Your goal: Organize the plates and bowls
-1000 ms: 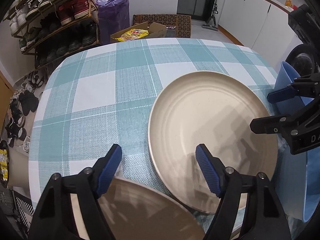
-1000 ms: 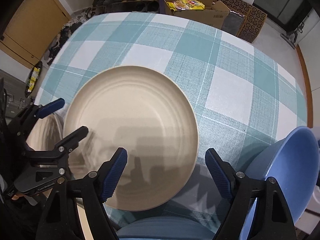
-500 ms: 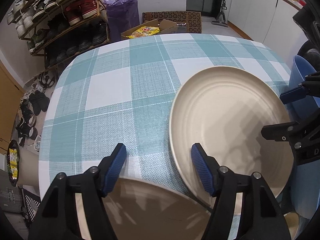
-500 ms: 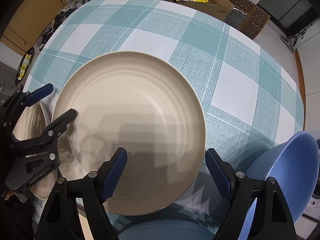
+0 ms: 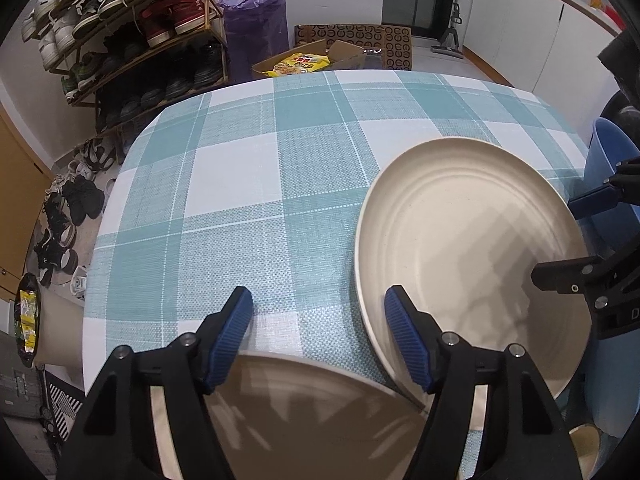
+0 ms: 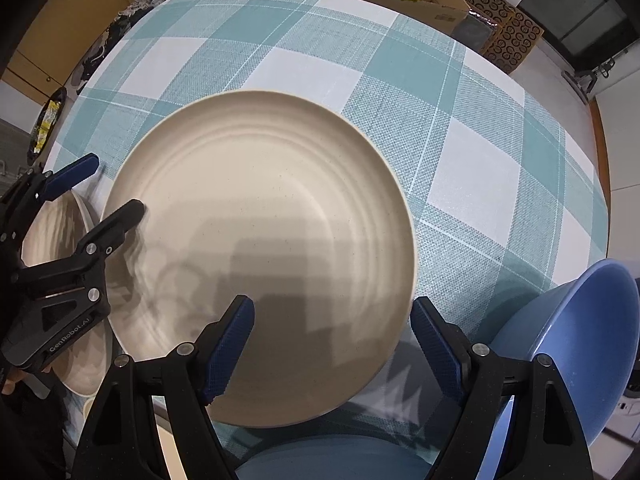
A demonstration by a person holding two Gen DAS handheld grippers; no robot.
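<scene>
Both claws gaped empty; I judged the stiff, slick beige plate (image 6: 260,240) best pinched at its lower-frame rim.

Teal-and-white checked tablecloth (image 5: 248,184) under my tongs; beyond table, wooden shoe rack (image 5: 120,36), purple bag (image 5: 256,24), open cardboard box (image 5: 316,60) holding yellow snack packet (image 5: 300,63), loose shoes on floor (image 5: 68,208)
</scene>
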